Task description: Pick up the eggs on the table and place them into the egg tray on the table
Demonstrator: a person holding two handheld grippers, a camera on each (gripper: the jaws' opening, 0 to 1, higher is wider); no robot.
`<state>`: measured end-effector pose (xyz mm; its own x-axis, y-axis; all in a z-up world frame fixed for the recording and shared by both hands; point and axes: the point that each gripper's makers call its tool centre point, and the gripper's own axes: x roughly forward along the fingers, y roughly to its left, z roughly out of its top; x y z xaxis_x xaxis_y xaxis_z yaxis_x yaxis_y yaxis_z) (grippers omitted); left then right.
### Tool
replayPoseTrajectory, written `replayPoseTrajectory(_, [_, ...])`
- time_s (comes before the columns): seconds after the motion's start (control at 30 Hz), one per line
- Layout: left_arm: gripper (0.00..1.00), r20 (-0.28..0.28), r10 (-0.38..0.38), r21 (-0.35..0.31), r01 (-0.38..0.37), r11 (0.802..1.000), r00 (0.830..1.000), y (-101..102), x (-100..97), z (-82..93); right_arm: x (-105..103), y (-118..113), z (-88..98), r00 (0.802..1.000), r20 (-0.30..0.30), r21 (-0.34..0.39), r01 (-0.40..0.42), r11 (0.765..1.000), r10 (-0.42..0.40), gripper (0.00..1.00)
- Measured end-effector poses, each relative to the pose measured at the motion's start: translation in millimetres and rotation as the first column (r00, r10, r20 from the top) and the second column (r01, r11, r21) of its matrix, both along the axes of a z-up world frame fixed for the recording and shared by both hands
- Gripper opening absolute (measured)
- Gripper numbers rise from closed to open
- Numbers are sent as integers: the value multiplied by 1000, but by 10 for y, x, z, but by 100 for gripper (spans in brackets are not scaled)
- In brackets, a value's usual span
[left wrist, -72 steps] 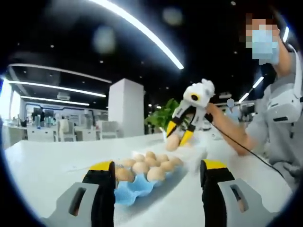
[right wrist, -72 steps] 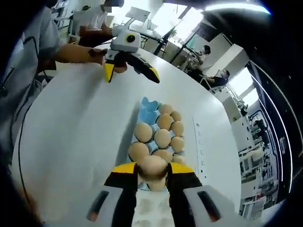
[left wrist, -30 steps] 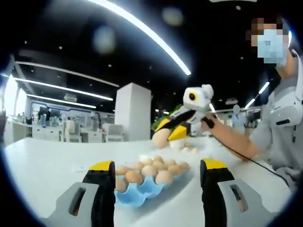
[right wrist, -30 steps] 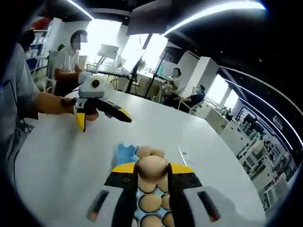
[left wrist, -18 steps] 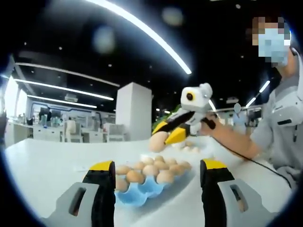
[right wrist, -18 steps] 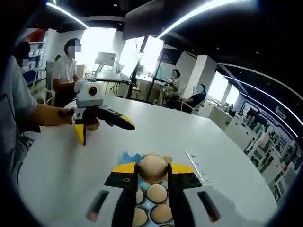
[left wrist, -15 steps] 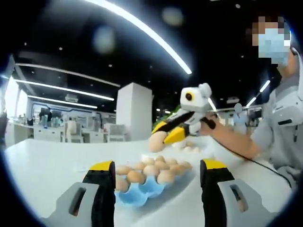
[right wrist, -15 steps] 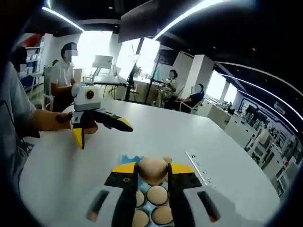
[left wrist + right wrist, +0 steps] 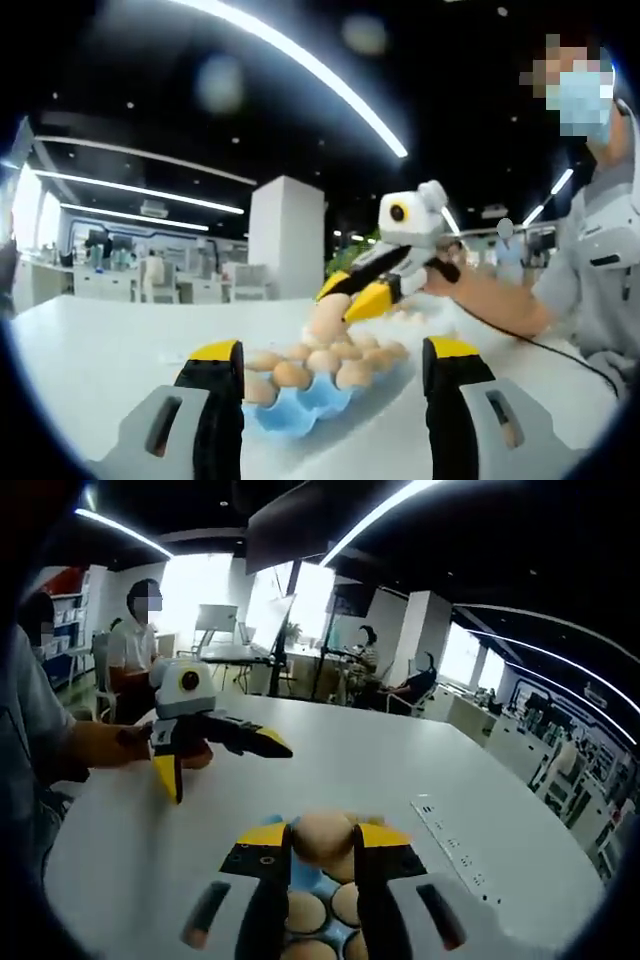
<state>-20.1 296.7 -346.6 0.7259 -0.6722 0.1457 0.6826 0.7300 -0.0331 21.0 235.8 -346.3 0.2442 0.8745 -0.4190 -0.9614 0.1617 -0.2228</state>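
A blue egg tray [image 9: 300, 395] holding several brown eggs lies on the white table just ahead of my left gripper [image 9: 332, 350], which stands open with nothing between its jaws. My right gripper [image 9: 340, 305] reaches in from the right, shut on a brown egg [image 9: 325, 322] that hangs just above the tray's eggs. In the right gripper view the same egg [image 9: 322, 838] sits between the yellow tips of my right gripper [image 9: 323, 836], with tray eggs [image 9: 305, 912] below it. Beyond, the left gripper [image 9: 222, 762] points across the table with its jaws spread.
The white table [image 9: 360, 770] stretches wide around the tray. A thin white strip [image 9: 450, 845] lies on it to the right. A person's grey sleeve [image 9: 590, 270] is at the right. People sit at desks [image 9: 135, 630] in the background.
My right gripper has carried the egg leftward and down until it hangs just over the tray. The left gripper has stayed open and nearly still.
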Motion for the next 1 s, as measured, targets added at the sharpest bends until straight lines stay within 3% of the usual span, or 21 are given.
replayPoseTrajectory(0.53, [74, 6, 3, -1, -3, 1000, 1000, 7, -15, 20, -77, 117, -390, 999, -28, -103, -29, 994, 27, 26])
replayPoseTrajectory(1.0, [74, 9, 5, 0, -5, 1000, 1000, 19, -19, 30, -83, 131, -669, 999, -7, -205, -37, 978, 36, 26])
